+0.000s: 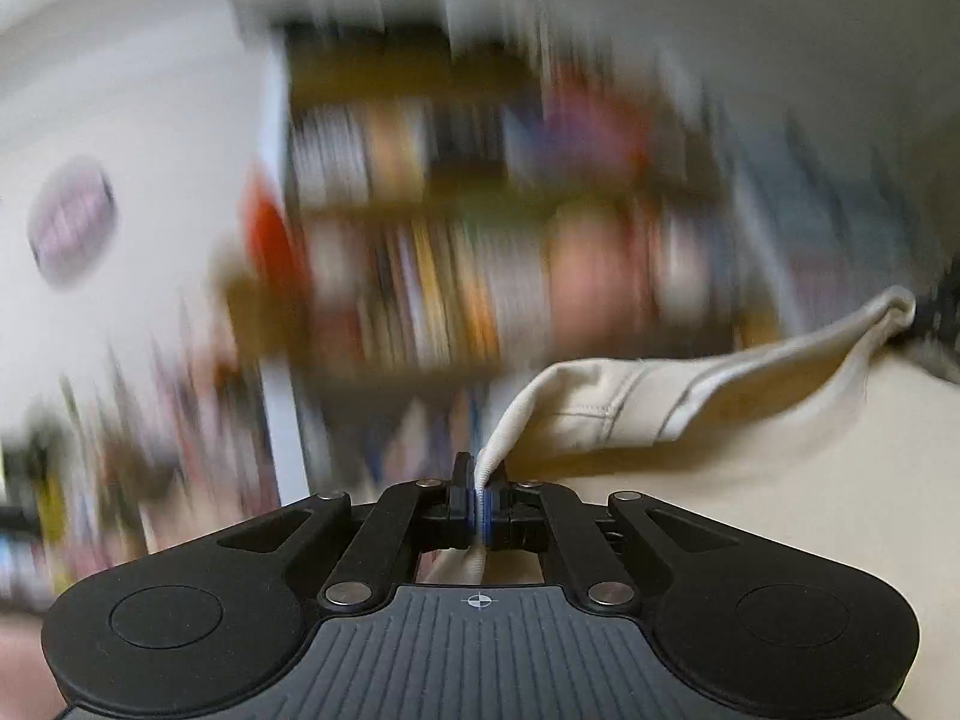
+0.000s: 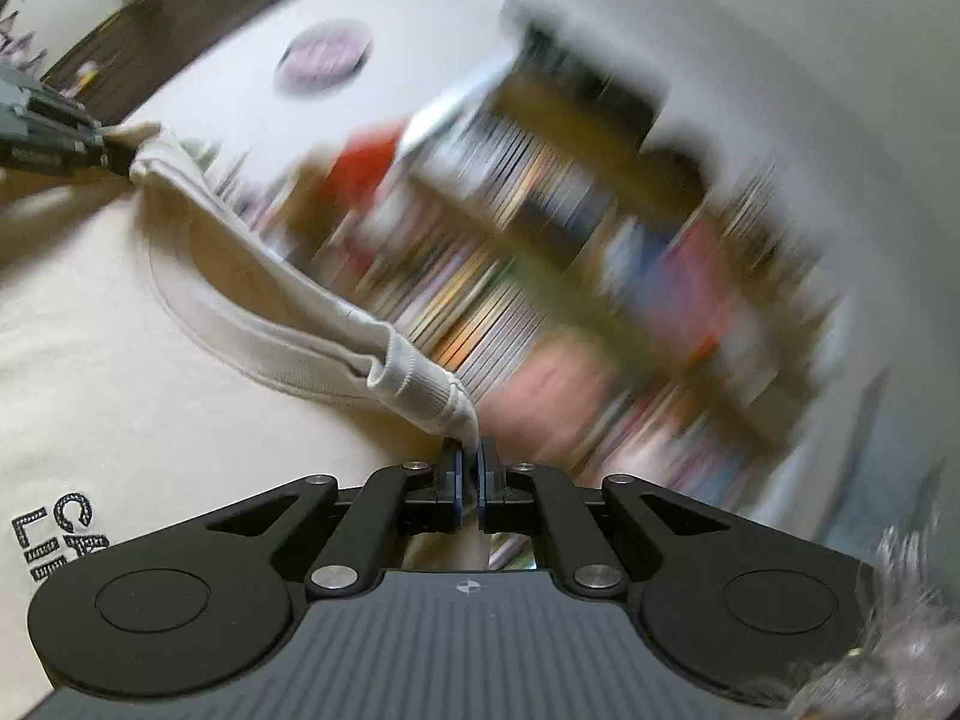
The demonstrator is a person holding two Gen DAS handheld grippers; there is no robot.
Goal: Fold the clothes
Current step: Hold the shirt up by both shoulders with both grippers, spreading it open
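Note:
A cream garment (image 1: 750, 450) hangs in the air between both grippers. My left gripper (image 1: 482, 480) is shut on a pinch of its fabric near the ribbed collar (image 1: 780, 360). In the right wrist view my right gripper (image 2: 472, 462) is shut on the other side of the ribbed neckline (image 2: 300, 336). The cream garment (image 2: 120, 390) spreads to the left there, with dark stitched lettering (image 2: 54, 531) on it. The left gripper (image 2: 114, 150) shows at the far left edge, clamped on the cloth. Both views are motion-blurred.
A blurred bookshelf (image 1: 468, 240) packed with colourful spines fills the background, also in the right wrist view as the bookshelf (image 2: 570, 252). A white wall carries a round plaque (image 2: 324, 54). A dark wooden door (image 2: 162, 30) stands at upper left.

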